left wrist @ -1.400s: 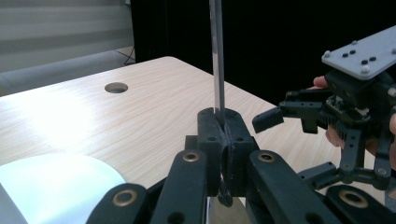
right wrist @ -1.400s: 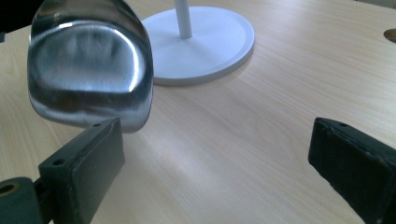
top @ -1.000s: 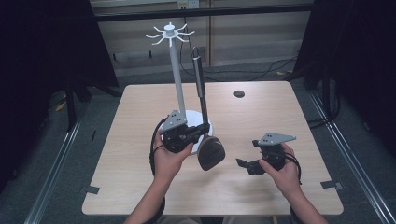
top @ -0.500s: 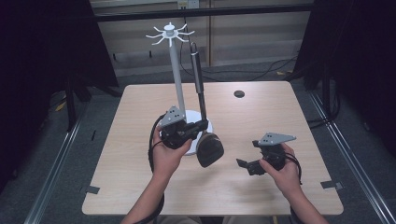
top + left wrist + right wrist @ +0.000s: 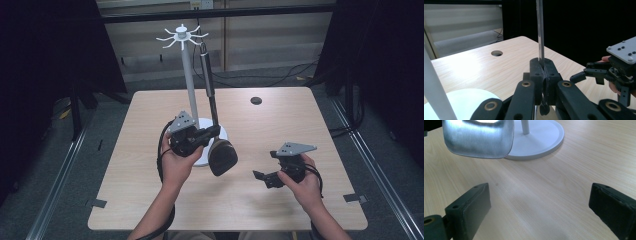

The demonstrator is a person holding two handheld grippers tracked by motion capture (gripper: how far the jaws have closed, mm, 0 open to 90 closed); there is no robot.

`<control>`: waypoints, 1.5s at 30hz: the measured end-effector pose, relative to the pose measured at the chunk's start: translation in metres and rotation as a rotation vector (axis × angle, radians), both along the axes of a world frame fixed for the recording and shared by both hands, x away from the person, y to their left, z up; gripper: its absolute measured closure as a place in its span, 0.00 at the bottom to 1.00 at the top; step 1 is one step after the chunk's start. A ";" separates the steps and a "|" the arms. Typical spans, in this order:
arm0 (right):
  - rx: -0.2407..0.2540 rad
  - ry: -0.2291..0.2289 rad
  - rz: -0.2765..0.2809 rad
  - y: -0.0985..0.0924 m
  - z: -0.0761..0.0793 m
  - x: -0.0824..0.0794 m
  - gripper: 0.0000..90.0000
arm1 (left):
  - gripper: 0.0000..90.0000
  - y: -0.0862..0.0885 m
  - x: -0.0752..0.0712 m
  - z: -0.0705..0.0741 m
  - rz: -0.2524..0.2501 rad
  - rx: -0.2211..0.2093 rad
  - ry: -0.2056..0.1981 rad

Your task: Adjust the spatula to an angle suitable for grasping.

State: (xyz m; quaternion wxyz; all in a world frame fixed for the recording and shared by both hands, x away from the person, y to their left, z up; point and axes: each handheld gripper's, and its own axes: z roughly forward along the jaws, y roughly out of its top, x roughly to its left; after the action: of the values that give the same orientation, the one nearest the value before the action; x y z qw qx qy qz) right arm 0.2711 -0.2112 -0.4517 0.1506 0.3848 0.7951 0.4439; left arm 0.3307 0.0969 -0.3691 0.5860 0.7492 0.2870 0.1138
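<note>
While I hold the spatula upright by its shank, here's my read, left to right:

left gripper (image 5: 212,134): jaws clamped tight on the spatula's thin metal shank, low down, just above the blade. In the left gripper view the pads (image 5: 535,75) pinch the strip edge-on, no gap.

spatula (image 5: 210,95): stands near vertical out of the jaws; dark handle high above my gripper, blade (image 5: 223,157) hanging just below it, over the table (image 5: 300,120) and partly in front of the stand base.

stand (image 5: 188,80): white pole just behind and left of the left gripper, hook crown (image 5: 181,35) at top, level with the handle end. Round base (image 5: 544,137) right under the grip.

step, my judgement: hanging the spatula on a hook. Handle tip is close beside the crown, not yet on a prong as far as I can tell.

how to do it well: lift straight, keep the shank plumb, then ease the handle end sideways onto a prong. Grip sits far from the tip, so any small wrist roll swings the top a lot. Move slow. Don't nudge the pole; the stand looks light. Release only once the weight hangs on the hook.

right gripper (image 5: 274,175): jaws wide apart, holding nothing, low over bare table, well to the right of the blade. Ready to steady the base if it rocks.
</note>
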 end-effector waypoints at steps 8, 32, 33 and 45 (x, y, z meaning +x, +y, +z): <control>0.001 0.000 0.004 0.000 0.000 0.000 0.04 | 0.98 0.002 0.004 0.000 0.011 0.005 0.001; -0.002 -0.002 0.004 0.001 0.000 0.000 0.04 | 0.98 0.010 0.013 -0.007 0.066 0.017 -0.001; -0.003 -0.001 0.003 0.001 0.000 0.000 0.04 | 0.98 0.010 0.014 -0.007 0.070 0.024 -0.002; -0.006 0.002 0.007 0.001 -0.001 0.000 0.04 | 0.96 0.014 0.021 -0.011 0.094 0.028 -0.012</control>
State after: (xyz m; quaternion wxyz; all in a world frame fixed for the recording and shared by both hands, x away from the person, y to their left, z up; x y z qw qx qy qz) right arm 0.2711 -0.2101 -0.4523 0.1494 0.3821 0.7979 0.4416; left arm 0.3514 0.1110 -0.3801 0.5712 0.7424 0.3167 0.1494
